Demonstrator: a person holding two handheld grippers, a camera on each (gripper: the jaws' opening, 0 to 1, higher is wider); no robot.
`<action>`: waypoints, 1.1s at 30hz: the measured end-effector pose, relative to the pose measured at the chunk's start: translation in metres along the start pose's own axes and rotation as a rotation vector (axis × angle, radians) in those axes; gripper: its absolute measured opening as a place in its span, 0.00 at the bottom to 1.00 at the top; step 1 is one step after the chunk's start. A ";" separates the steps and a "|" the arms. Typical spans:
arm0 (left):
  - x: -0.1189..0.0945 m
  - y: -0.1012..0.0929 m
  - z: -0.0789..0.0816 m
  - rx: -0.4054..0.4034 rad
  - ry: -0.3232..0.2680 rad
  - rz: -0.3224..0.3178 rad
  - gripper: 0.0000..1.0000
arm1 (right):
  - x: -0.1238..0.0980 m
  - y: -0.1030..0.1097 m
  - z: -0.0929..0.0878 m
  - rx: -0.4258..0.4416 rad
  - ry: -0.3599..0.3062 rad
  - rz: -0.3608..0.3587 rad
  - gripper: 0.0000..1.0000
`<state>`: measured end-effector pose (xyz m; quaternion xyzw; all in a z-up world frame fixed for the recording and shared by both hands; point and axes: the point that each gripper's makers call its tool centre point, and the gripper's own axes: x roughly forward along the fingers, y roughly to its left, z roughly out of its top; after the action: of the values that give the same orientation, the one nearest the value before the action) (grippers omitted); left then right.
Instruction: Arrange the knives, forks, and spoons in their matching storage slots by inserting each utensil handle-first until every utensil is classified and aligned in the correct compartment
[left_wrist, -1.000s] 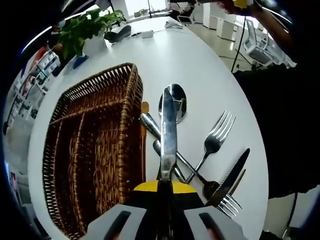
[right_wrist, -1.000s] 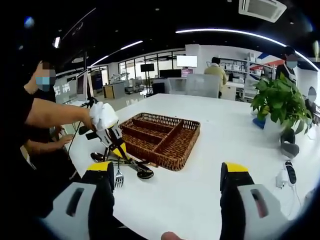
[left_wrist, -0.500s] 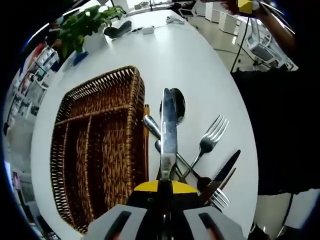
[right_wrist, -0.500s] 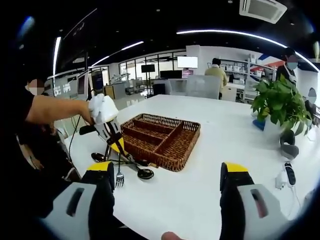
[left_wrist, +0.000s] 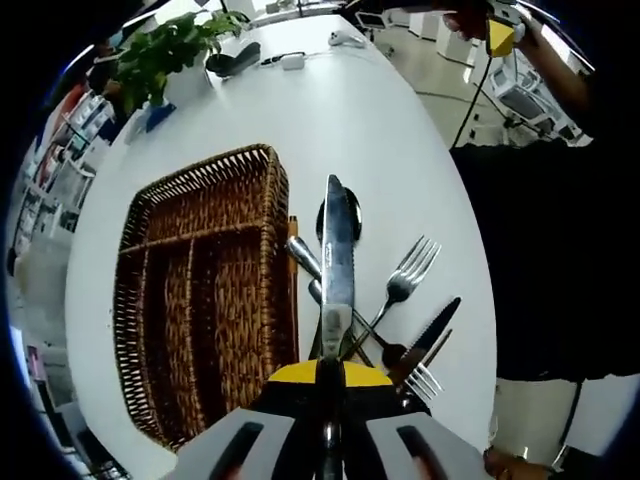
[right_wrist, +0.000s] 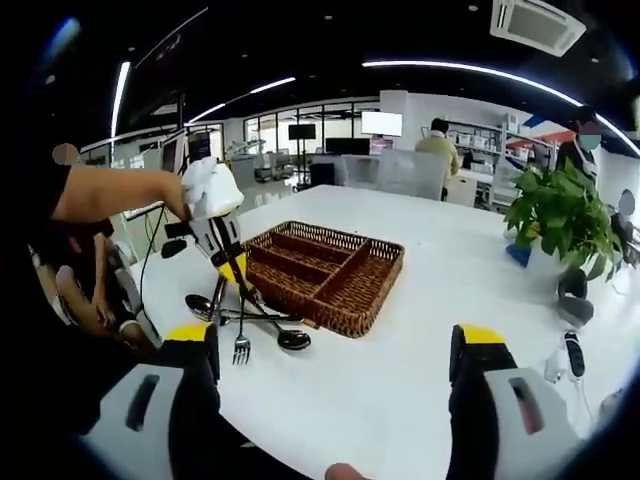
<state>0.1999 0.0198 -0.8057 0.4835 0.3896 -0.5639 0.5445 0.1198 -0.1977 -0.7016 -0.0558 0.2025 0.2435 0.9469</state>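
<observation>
Left gripper view: a knife (left_wrist: 338, 255) is pinched by its handle between the left gripper (left_wrist: 331, 385) jaws, lifted above spoons (left_wrist: 310, 275) and forks (left_wrist: 400, 285) heaped on the white table (left_wrist: 370, 110), just beside the wicker tray (left_wrist: 205, 300). Right gripper (right_wrist: 335, 365) hangs apart, jaws spread wide, gripping nothing.

From my left gripper, a white table (left_wrist: 400, 130) carries a divided wicker tray (left_wrist: 200, 300), with a spoon (left_wrist: 345, 212), fork (left_wrist: 398, 290) and serrated knife (left_wrist: 428, 338) heaped just right of it; a potted plant (left_wrist: 165, 55) stands beyond.
</observation>
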 end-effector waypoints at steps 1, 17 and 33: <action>-0.002 0.001 0.000 0.002 0.004 0.003 0.02 | 0.000 0.000 -0.001 0.003 0.001 0.001 0.99; -0.054 0.026 -0.005 -0.009 0.024 0.061 0.02 | -0.003 -0.002 0.003 0.007 0.015 -0.018 1.00; -0.064 0.024 0.001 -0.009 0.018 0.101 0.02 | -0.015 0.006 0.006 -0.005 -0.013 -0.023 1.00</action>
<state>0.2192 0.0318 -0.7414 0.5050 0.3724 -0.5296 0.5709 0.1072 -0.1980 -0.6897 -0.0588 0.1952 0.2334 0.9508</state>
